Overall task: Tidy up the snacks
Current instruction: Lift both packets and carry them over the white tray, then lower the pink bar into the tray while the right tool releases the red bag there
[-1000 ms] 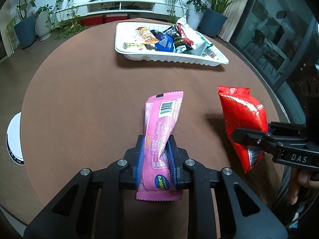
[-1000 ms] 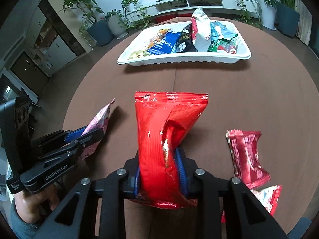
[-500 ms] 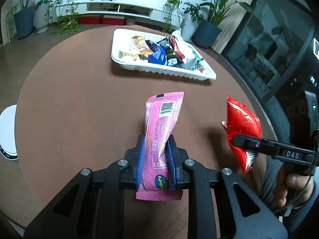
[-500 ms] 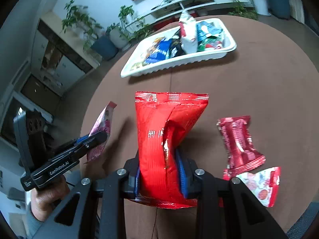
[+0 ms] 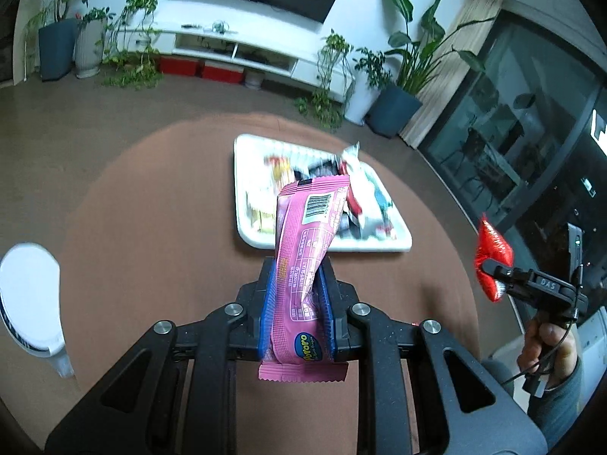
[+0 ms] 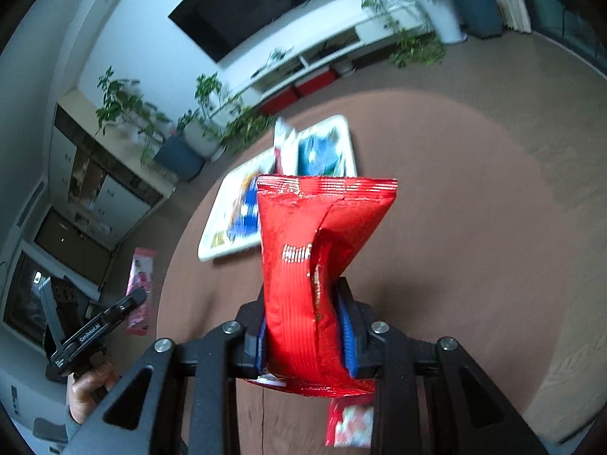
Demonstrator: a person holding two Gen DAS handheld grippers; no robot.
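Observation:
My left gripper is shut on a pink snack bar and holds it up above the round brown table. My right gripper is shut on a shiny red snack bag, also lifted off the table. Ahead of both lies the white tray with several snack packets in it, blurred in both views. In the left wrist view the right gripper with its red bag shows at the right edge. The right wrist view has the left gripper and pink bar at the far left.
A red-and-white packet lies on the table below my right gripper. A white stool stands off the table's left edge. Potted plants and a low white TV shelf line the far wall. A hand grips the right tool.
Both grippers have risen from the table with their packets and tilted, so the room fills more of each view. The tray now appears behind the held packets.

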